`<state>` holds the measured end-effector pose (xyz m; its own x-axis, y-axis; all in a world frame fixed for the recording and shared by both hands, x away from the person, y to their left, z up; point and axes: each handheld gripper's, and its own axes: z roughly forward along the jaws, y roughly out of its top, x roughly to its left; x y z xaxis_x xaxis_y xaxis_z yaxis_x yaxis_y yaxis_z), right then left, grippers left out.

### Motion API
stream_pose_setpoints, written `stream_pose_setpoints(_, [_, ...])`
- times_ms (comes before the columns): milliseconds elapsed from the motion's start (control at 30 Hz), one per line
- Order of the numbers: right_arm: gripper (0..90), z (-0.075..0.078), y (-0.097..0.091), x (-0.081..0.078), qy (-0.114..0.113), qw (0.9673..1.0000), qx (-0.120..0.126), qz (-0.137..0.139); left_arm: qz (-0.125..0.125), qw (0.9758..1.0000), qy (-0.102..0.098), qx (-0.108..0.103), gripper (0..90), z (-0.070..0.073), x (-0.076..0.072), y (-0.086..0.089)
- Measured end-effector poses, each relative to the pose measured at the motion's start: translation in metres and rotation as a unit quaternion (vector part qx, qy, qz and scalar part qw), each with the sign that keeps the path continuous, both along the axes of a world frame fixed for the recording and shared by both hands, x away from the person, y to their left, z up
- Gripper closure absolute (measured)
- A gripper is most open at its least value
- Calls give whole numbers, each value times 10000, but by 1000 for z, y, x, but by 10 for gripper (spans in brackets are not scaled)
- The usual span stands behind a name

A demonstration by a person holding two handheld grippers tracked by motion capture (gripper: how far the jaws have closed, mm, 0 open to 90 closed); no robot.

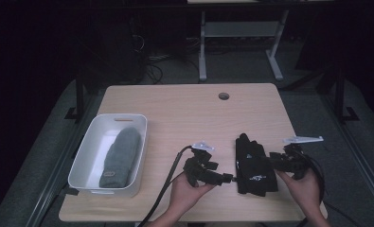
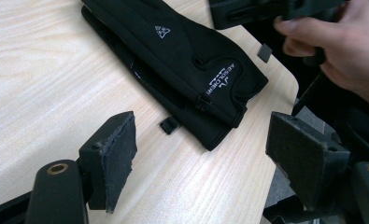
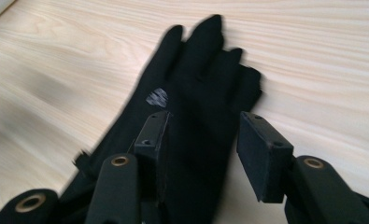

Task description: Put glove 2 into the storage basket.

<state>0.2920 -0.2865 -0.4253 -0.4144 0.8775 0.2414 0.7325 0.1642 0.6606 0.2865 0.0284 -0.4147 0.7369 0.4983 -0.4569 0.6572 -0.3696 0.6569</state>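
Note:
Two black gloves [image 1: 254,165] lie stacked on the wooden table [image 1: 184,113], fingers pointing away and cuffs toward the front edge. The top glove [image 2: 182,60] bears white lettering near the cuff. My left gripper [image 1: 227,178] sits just left of the cuffs. Its jaws stand open [image 2: 210,149] over bare wood, short of the cuff. My right gripper [image 1: 274,161] is at the gloves' right side. Its jaws are apart [image 3: 205,140] above the top glove [image 3: 196,93], and the pads do not press on it. That view is blurred.
A white bin [image 1: 87,156] at the table's left holds a grey knitted mitten [image 1: 120,156]. A cable hole [image 1: 224,96] is near the far edge. The gloves lie close to the table's front right corner [image 2: 285,79]. A metal table frame [image 1: 203,42] stands behind.

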Motion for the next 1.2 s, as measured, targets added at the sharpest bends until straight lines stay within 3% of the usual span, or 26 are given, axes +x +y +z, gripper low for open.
stream_pose_setpoints(100, [612, -4, -18, -14, 19, 9997, 228, -30, 0, 10000, 48, 22, 240, -4, 0, -2])
stream_pose_setpoints(200, [674, -14, -29, -25, 211, 9992, 345, 66, -28, 9999, 120, 52, 240, -10, 1, -4])
stream_pose_setpoints(367, [787, -27, -31, -33, 361, 9986, 310, 251, -96, 9997, 181, 149, 240, -17, 0, -10])
stream_pose_setpoints(533, [786, -24, -34, -37, 256, 9992, 276, 141, -118, 9995, 234, 152, 244, -21, -1, -14])
stream_pose_setpoints(633, [803, -27, -40, -38, 346, 9991, 233, 31, -151, 9995, 246, 156, 245, -22, -2, -15])
stream_pose_setpoints(733, [816, -32, -38, -40, 447, 9987, 182, 131, -159, 9994, 255, 163, 245, -23, -1, -15])
stream_pose_setpoints(833, [842, -32, -31, -41, 399, 9985, 243, 297, -119, 9994, 291, 162, 245, -24, -1, -15])
stream_pose_setpoints(1067, [849, -15, -11, -41, 318, 9966, 341, 672, -108, 9993, 316, 182, 245, -25, 0, -15])
stream_pose_setpoints(1100, [846, -15, -8, -41, 386, 9964, 344, 666, -123, 9992, 326, 198, 245, -26, 0, -16])
stream_pose_setpoints(1167, [805, -18, -6, -40, 327, 9968, 214, 698, -120, 9992, 341, 195, 245, -27, -1, -16])
stream_pose_setpoints(1200, [769, -18, -9, -40, 305, 9971, 268, 647, -121, 9991, 356, 202, 245, -28, -1, -16])
